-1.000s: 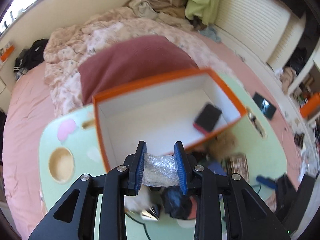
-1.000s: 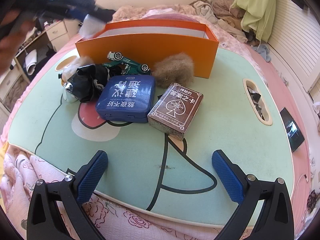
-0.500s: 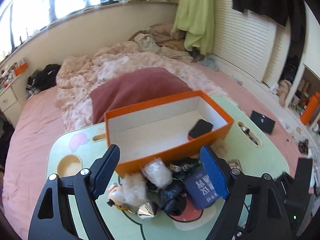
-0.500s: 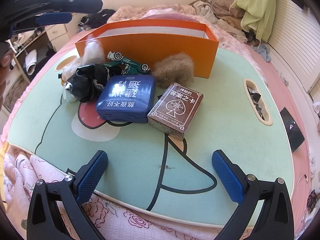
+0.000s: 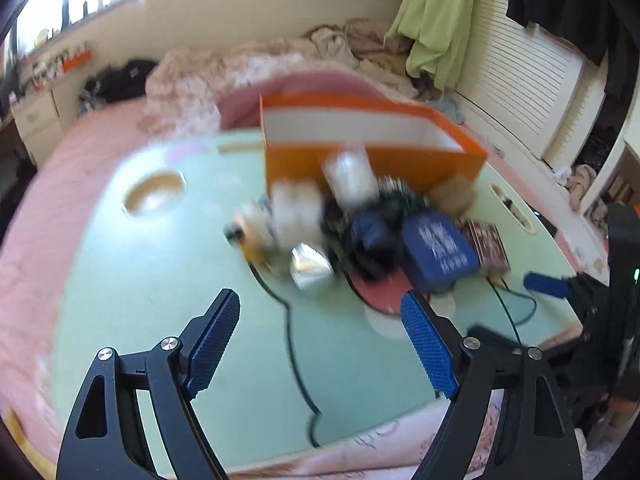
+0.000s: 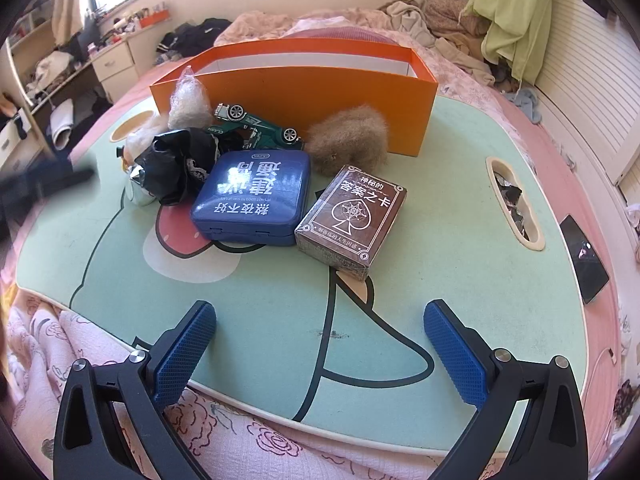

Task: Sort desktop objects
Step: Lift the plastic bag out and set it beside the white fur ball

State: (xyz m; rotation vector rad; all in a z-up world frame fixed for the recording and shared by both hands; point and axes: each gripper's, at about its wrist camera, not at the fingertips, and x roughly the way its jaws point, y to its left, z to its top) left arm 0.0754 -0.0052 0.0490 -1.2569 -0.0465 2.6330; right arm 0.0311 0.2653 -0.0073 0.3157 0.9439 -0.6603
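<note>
The crinkled clear-plastic bundle [image 6: 188,98] leans on the outer front wall of the open orange cardboard box [image 6: 304,92], at its left end, outside it; in the left wrist view it is a blurred pale shape [image 5: 350,174] against the same wall. Just beside it lies a green toy car [image 6: 256,126], with a crumpled black plastic bag [image 6: 178,166] in front and a tuft of brown fur [image 6: 348,140] to the right, touching the box. Nearer the camera sit a blue rounded tin with white lettering [image 6: 254,198] and a brown card box with a spade emblem [image 6: 352,218], side by side and touching. All rest on the mint-green cartoon-printed counter [image 6: 440,248].

The left gripper [image 5: 320,344] hangs over bare counter, short of the pile, its fingers spread wide with nothing between them. The right gripper [image 6: 320,352] hovers at the counter's near edge, its fingers likewise released and empty.
</note>
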